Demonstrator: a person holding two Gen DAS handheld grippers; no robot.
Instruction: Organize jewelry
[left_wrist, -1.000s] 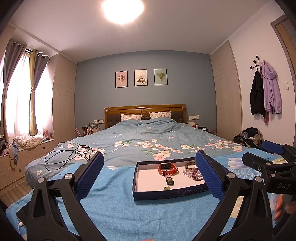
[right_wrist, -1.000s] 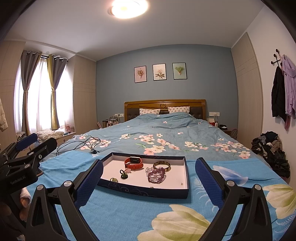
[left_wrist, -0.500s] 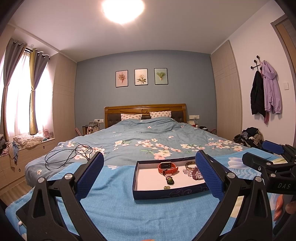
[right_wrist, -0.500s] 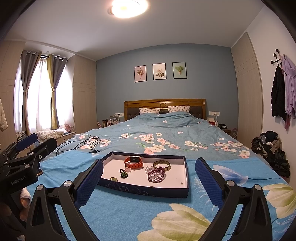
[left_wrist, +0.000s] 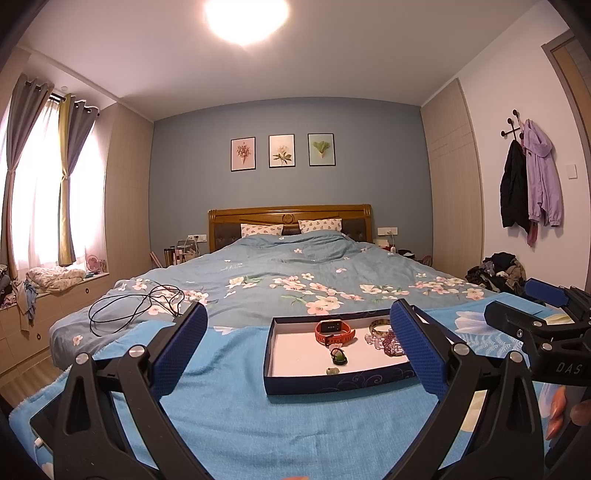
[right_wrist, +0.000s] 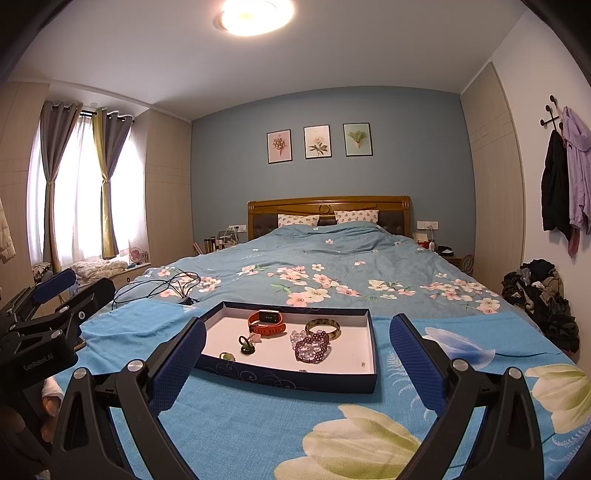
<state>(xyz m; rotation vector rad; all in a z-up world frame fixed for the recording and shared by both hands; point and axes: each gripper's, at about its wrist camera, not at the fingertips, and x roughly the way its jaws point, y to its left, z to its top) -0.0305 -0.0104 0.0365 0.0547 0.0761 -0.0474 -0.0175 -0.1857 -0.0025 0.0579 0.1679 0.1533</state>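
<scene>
Right wrist view: left gripper (right_wrist: 55, 295) at far left edge, fingers spread, empty. Shallow navy tray (right_wrist: 280, 378) on the blue blanket (right_wrist: 240, 424) on the bed. Inside, left to right: green bead (right_wrist: 226, 356), black-green ring (right_wrist: 245, 345), orange watch (right_wrist: 266, 322), purple bead bracelet (right_wrist: 312, 347), gold bangle (right_wrist: 323, 328). Right gripper (right_wrist: 297, 363) fingers wide apart, empty, short of the tray.

It was a home bedroom: ahead of the jaws stretched a bed (right_wrist: 332, 273) with a wooden headboard (right_wrist: 328, 206) and pillows (right_wrist: 356, 215), framed prints (right_wrist: 317, 142) above, curtains (right_wrist: 55, 177) left, coats (right_wrist: 565, 177) hanging right.
</scene>
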